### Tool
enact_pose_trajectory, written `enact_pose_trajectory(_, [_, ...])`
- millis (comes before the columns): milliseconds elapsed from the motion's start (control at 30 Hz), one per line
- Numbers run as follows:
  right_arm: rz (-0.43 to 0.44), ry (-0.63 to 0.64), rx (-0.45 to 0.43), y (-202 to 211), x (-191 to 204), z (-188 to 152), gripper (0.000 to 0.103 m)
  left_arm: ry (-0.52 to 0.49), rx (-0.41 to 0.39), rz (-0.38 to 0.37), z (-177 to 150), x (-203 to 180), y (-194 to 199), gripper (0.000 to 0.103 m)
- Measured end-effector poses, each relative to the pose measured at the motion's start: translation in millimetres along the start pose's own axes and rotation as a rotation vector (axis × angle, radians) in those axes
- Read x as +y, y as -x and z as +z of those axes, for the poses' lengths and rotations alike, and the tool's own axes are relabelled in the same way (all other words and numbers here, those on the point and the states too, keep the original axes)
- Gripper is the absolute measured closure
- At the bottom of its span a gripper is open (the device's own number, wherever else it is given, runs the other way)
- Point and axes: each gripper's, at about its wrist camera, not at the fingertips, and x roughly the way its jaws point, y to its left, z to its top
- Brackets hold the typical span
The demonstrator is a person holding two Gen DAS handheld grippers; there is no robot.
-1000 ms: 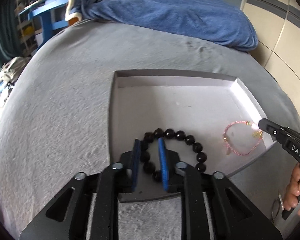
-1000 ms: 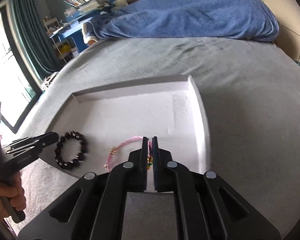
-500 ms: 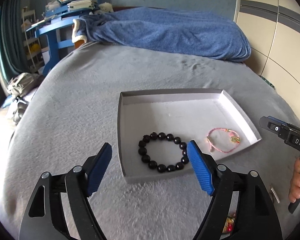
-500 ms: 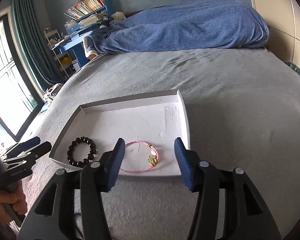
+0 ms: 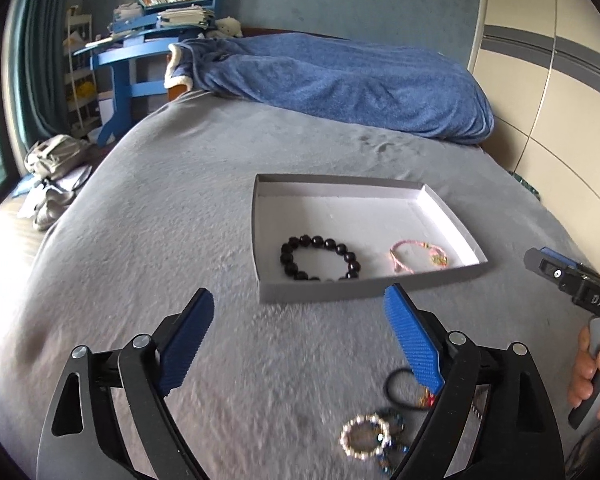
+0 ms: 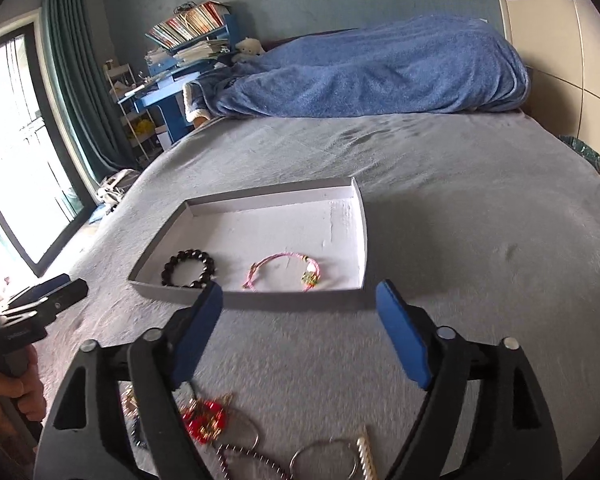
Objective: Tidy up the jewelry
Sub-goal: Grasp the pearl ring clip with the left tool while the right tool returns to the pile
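Vs one second back: both tongs were closed inside the tray, left on the black bead bracelet, right on the pink cord bracelet. Both bracelets have since been released and both tongs pulled back and lifted off the tray.

Left tongs (image 5: 299, 336): jaws wide and opening, nothing between the blue pads, only bare bed cover seen in the gap. Pitched down toward the bed, held over the cover short of the tray's near edge. Right tongs (image 6: 299, 328): same state, jaws wide and opening, nothing gripped, pitched down, held just short of the tray's near edge. The hand on the right tongs' grip (image 5: 594, 376) is seen at the right edge of the left view; the hand on the left tongs' grip (image 6: 10, 394) at the left edge of the right view.

The grey tray (image 5: 444, 204) lies flat mid-bed on the grey bed cover (image 5: 140, 240). Black bead bracelet (image 5: 320, 258) lies at the tray's near-left corner, ahead of the left tongs and apart from them. Pink cord bracelet (image 6: 284, 272) lies just beside it, along the tray's near edge, ahead of the right tongs, not touched.

Loose jewelry is left on the cover below the tongs: a pearl-bead ring (image 5: 364, 436), a black hair tie (image 5: 404, 388), a red charm piece (image 6: 204, 420), blurred.
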Motion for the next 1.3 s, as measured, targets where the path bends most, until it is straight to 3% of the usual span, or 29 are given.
enact_pose_trajectory(233, [-0.01, 0.038, -0.028, 28.8, -1.3, -23.9, 0.012, -0.039, 0.023, -0.016, -31.9, -21.2, 15.6, 0.013])
enact_pose_trajectory(467, [-0.043, 0.062, 0.037, 36.3, -9.3, -52.7, 0.012, -0.164, 0.077, -0.005, -70.5, -57.9, 18.4, 0.013])
enact_pose_trajectory(700, [-0.036, 0.032, 0.086, 44.1, -16.6, -75.2, 0.012, -0.166, 0.144, 0.005, -88.6, -55.2, 7.2, 0.014])
enact_pose_trajectory(933, [-0.016, 0.025, 0.124, 45.8, -14.5, -93.4, 0.012, -0.131, 0.195, -0.04, -92.8, -44.4, -9.1, 0.036])
enact_pose_trajectory(1100, [-0.008, 0.099, 0.156, 40.3, -3.1, -108.2, 0.012, -0.129, 0.222, -0.065, -96.3, -45.5, -21.9, 0.045])
enact_pose_trajectory(1167, [-0.004, 0.118, 0.172, 37.2, -0.2, -112.7, 0.012, -0.136, 0.225, -0.076, -96.7, -47.6, -24.4, 0.06])
enact_pose_trajectory(1300, [-0.012, 0.13, 0.185, 32.1, 1.4, -115.4, 0.012, -0.144, 0.201, -0.066, -92.8, -48.4, -19.5, 0.061])
